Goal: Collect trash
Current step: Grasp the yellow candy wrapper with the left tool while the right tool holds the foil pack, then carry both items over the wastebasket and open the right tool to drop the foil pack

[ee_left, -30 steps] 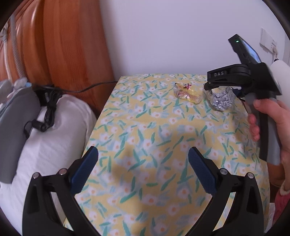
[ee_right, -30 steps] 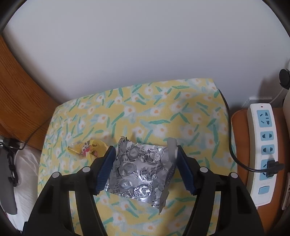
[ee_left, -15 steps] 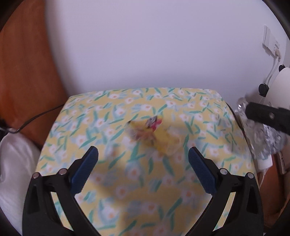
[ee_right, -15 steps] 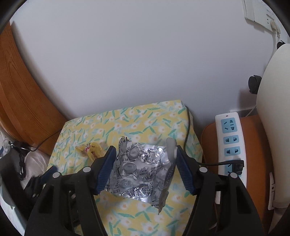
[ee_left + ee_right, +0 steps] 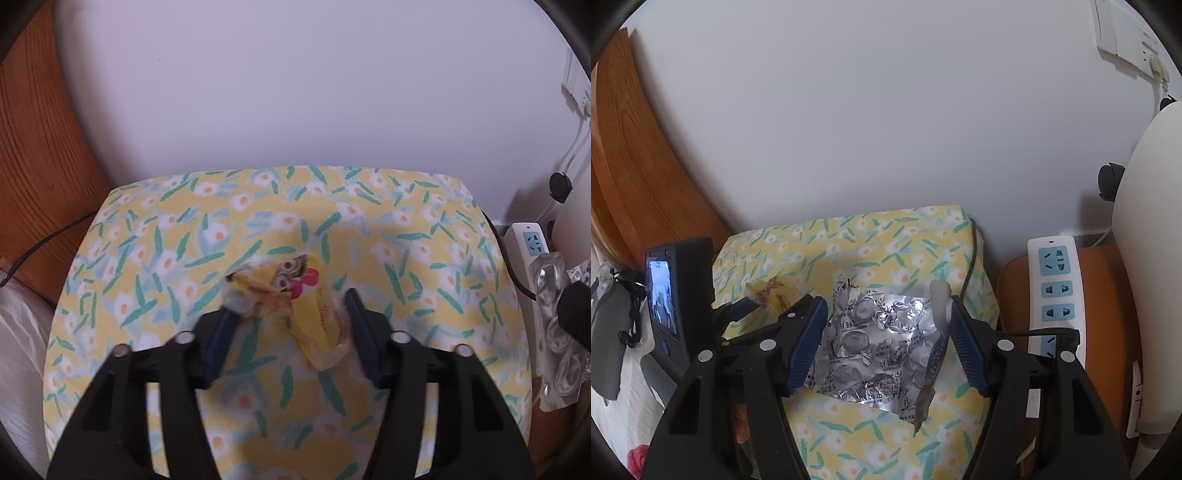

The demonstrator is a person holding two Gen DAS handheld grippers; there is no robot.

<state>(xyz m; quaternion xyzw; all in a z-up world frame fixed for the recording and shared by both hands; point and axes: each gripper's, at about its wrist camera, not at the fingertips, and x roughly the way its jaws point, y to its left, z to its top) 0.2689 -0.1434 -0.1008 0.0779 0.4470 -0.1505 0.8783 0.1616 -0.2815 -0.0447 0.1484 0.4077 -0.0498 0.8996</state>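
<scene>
The left claw (image 5: 291, 321) has come forward and down over the table (image 5: 155, 229) since a second ago, when it stood wide open and well short of the trash; now its jaws are closing around the yellow candy wrapper (image 5: 295, 299), which sits between the 2 blue pads. The left pad already touches the wrapper's crumpled end, while the right pad looks just beside it, so I judge the grip not quite set. The wrapper lies on the flowered cloth near the table's middle, its loose tail trailing back toward the camera. The right claw (image 5: 886, 343) stays clenched on the silver blister pack (image 5: 879, 343), as it was a second ago, holding it up over the near right part of the table. Beside the table, a white power strip (image 5: 1056, 291) rests on an orange surface, and a wooden headboard (image 5: 37, 155) rises at left. With both pieces of trash in the claws, the table looks nearly cleared; carrying them off to a bin remains.
</scene>
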